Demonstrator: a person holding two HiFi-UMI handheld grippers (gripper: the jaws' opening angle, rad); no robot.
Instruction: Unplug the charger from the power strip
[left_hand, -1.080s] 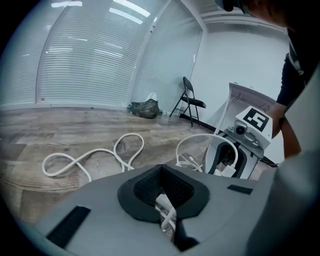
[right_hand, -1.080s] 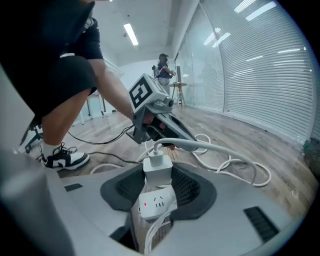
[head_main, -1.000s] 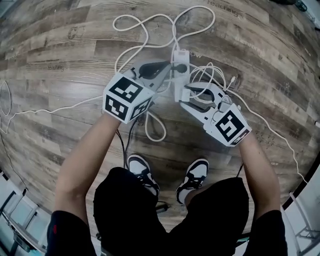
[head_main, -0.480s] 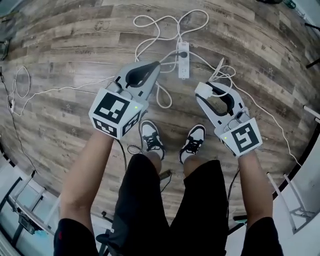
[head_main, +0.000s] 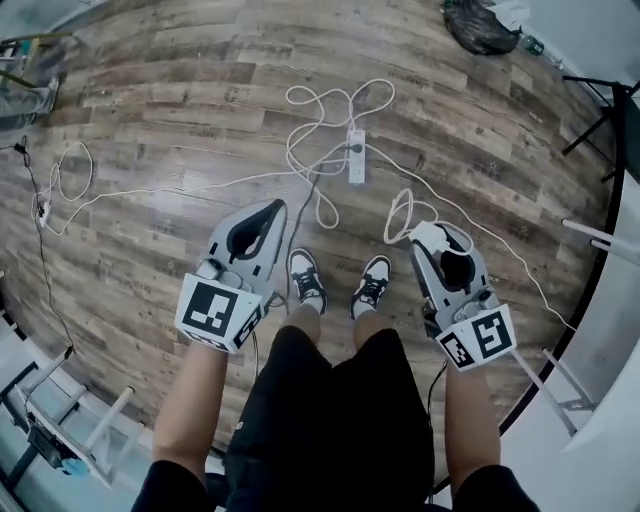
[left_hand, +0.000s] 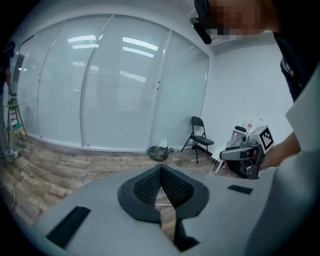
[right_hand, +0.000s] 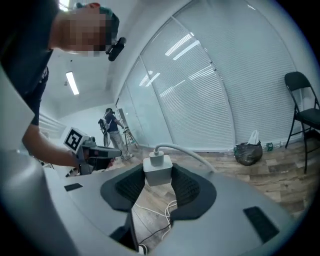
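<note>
Both grippers are riding higher than a second ago, and the power strip (head_main: 355, 156) is now lying well apart on the far wooden floor (head_main: 150, 150). The right gripper (head_main: 432, 238) is clamping the white charger (right_hand: 158, 170) between its jaw tips, clear of the strip. The charger's long axis is running along the jaws, its cable (right_hand: 192, 152) end pointing away past the tips. The left gripper (head_main: 272, 210) is pinching closed on nothing.

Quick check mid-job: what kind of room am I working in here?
Probably a sparse office or lab room: a wood-plank floor, a long wall of glass panels covered by shut blinds, and a lone black folding chair.
</note>
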